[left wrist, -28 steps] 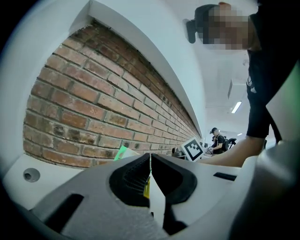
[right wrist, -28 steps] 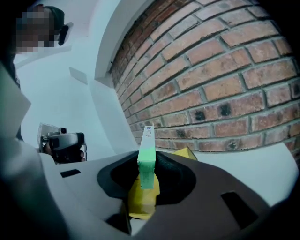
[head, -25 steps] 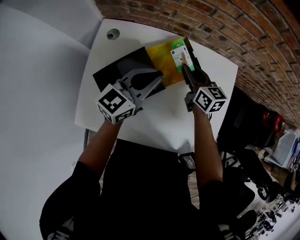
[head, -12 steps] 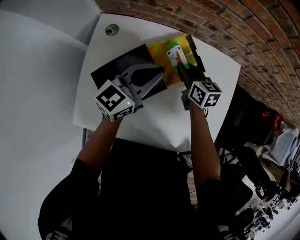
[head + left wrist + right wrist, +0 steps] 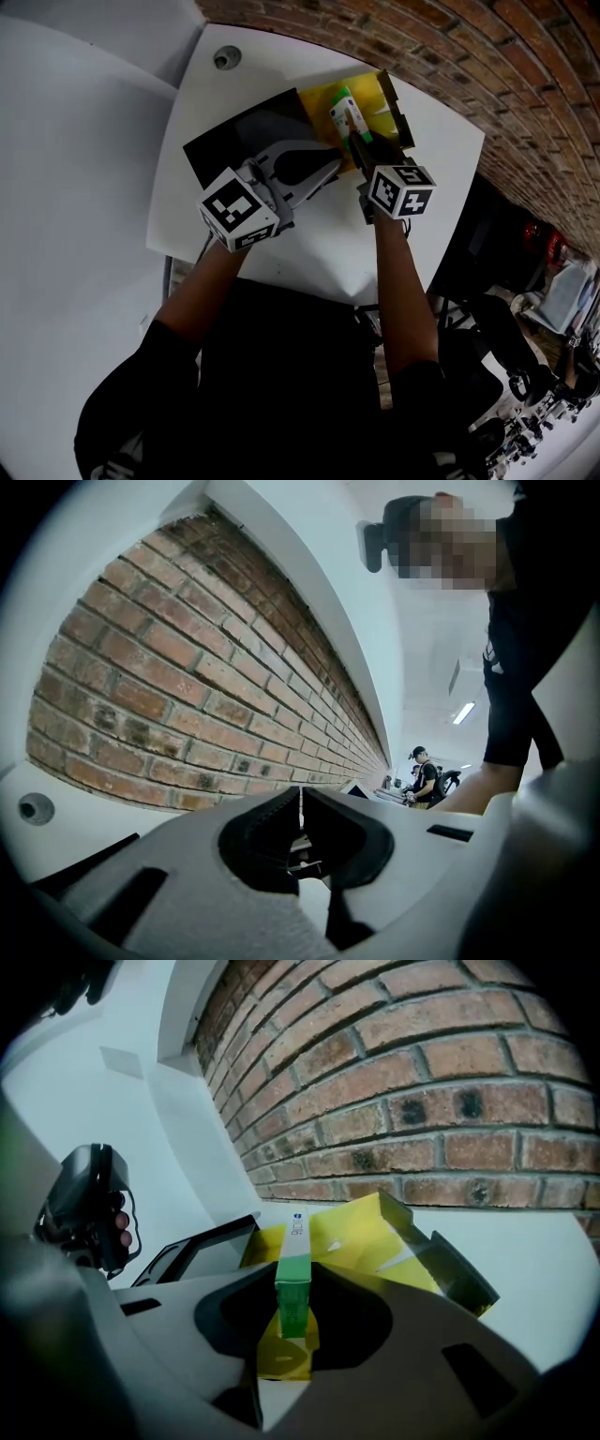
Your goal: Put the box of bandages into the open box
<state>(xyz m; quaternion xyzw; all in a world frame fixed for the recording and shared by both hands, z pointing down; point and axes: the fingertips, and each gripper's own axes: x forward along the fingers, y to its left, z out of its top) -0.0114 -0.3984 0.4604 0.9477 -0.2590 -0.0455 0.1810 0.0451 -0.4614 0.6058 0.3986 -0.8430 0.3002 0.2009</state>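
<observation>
The bandage box, a slim white and green carton, hangs over the open yellow box at the back of the white table. My right gripper is shut on its green end. In the right gripper view the bandage box stands on edge between the jaws of the right gripper, with the yellow box and its raised flaps just beyond. My left gripper is shut on nothing, its tip close to the yellow box's near left edge. In the left gripper view the left gripper shows only a thin slit between its jaws.
A flat black panel lies left of the yellow box, under my left gripper. A round cable hole sits at the table's far left corner. A brick wall runs behind the table. Bare white tabletop lies near me.
My right gripper has carried the bandage box leftward and further over the yellow box. My left gripper has shifted right, closer to the box's edge.
</observation>
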